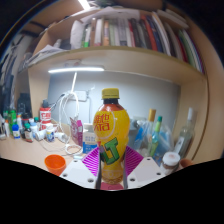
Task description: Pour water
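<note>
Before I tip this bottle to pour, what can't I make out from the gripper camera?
- Bottle base: gripper view, hidden between the pink pads.
- Gripper fingertips: cut off by the lower edge; contact unclear.
- Orange cup: its inside is hidden behind its rim.
- Bottle label text: too small to read.
- Desk clutter by the white cables: too small to identify.

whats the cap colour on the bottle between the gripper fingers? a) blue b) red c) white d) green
b) The yellow drink bottle standing between the gripper fingers has a red cap at its top, below the bookshelf; the pink pads press on its lower part at both sides.
</note>
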Demonstrator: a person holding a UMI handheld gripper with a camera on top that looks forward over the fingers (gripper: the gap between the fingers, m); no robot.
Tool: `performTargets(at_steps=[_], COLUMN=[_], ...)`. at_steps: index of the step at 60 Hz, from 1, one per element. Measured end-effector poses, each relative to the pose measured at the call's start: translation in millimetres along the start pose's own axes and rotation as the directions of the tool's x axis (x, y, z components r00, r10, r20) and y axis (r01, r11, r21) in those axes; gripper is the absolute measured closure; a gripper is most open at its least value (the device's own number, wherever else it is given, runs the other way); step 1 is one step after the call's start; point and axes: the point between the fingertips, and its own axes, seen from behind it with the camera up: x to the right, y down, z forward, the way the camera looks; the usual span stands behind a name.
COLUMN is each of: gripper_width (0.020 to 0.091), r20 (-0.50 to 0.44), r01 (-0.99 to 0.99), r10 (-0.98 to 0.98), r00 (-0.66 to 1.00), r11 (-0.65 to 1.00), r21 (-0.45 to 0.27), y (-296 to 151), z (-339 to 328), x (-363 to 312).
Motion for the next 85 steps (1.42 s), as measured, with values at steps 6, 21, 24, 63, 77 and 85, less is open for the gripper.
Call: performTargets(at_steps=[6, 21, 24, 63, 77, 85], gripper_width=[0.0803, 0.0787, 0.0791, 0.0316, 0.0312, 0.0324], r20=[0.005, 0.066, 0.066, 0.071, 0.088, 0.117], r01=[-0.057, -0.087, -0.072, -0.272, -0.148, -0.130], r10=[0.057, 0.093, 0.077, 0.281, 0.148, 0.127], r00=[0.998, 0.993, 0.995, 0.957, 0.985, 0.985], r11=[0.998, 0.993, 0.995, 0.956, 0.989, 0.991], r21=[-0.022, -0.085, -0.074, -0.110, -0.007, 0.023], y=[54.6, 89.6, 91.3, 94.1, 78.2, 77.8], z=[3.2, 23.1, 24.2, -94.1, -233.3, -297.8], x=[-3.1, -2.3, -1.5, 1.1, -10.7, -23.2])
